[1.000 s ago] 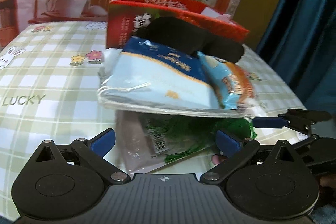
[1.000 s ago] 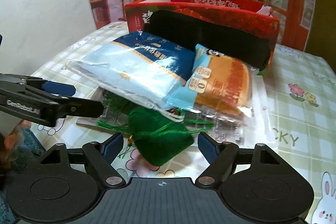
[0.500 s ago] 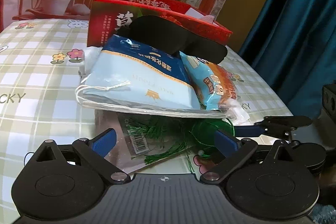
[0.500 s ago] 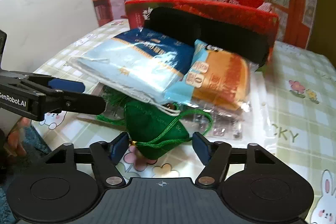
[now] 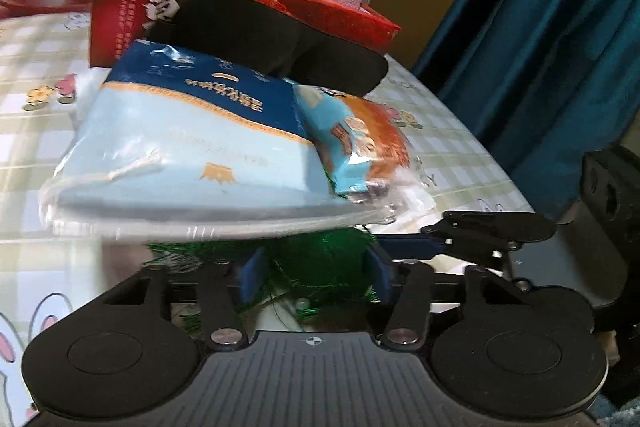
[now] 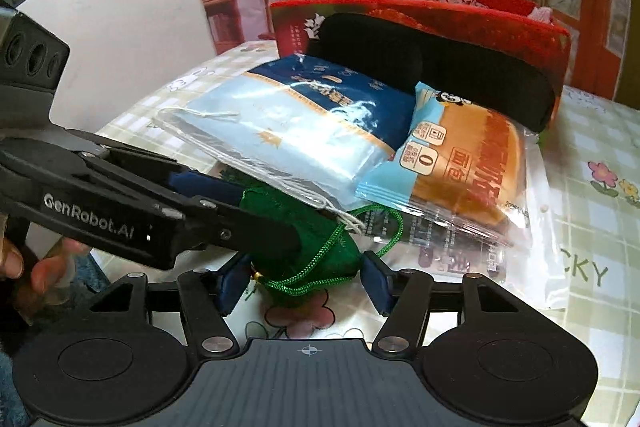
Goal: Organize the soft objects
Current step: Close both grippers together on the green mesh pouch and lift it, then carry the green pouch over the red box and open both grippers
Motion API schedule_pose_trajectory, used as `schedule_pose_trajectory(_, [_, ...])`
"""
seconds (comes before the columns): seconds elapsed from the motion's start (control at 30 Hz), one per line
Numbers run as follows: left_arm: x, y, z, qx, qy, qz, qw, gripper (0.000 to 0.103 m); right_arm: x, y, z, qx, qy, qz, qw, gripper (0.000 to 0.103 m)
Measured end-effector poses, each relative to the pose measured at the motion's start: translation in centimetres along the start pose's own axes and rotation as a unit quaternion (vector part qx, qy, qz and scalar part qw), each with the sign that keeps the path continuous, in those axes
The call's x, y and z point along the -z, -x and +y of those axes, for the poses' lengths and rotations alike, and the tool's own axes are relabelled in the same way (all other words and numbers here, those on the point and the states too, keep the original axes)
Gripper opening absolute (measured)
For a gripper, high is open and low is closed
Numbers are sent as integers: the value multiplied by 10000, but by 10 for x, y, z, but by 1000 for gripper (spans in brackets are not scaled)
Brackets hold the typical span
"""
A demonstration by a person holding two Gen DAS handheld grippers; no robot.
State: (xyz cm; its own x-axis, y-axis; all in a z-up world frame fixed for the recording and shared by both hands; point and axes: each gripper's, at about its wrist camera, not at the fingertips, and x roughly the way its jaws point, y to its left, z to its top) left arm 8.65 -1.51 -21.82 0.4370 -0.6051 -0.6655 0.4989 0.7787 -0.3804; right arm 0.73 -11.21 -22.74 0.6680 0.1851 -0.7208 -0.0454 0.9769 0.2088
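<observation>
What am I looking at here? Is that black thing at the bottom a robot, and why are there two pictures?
No robot: a person holds a two-finger claw in each hand, each carrying a camera looking along its fingers. One picture is from the left claw, the other from the right claw, which also shows the left one reaching in. On the checked tablecloth lie a blue packet, a bread pack, a black pad and a red box. Both claws have been closing around the green drawstring pouch, and both appear to grip it.
</observation>
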Motion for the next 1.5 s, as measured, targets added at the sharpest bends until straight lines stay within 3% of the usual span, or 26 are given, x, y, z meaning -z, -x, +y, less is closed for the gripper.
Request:
schedule_pose_trajectory(0.37, [-20, 37, -14, 178, -62, -362, 9992, 50, -17, 33, 0, -147, -57, -518, 9985, 55])
schedule_pose_trajectory(0.63, [-48, 89, -43, 229, -403, -982, 9941, 50, -50, 77, 15, -179, 123, -1156, 9931, 55])
schedule_pose_trajectory(0.87, [-83, 111, -55, 305, -485, -1377, 9888, 50, -92, 108, 18, -122, 332, -1584, 9867, 55])
schedule_pose_trajectory(1.2, [-147, 93, -47, 82, -707, -1588, 9847, 51, -156, 99, -1, 85, 551, -1806, 9820, 55])
schedule_pose_trajectory(1.5, [-213, 42, -19, -103, -746, -1527, 9854, 51, -213, 53, -43, 333, 759, -1852, 9792, 55])
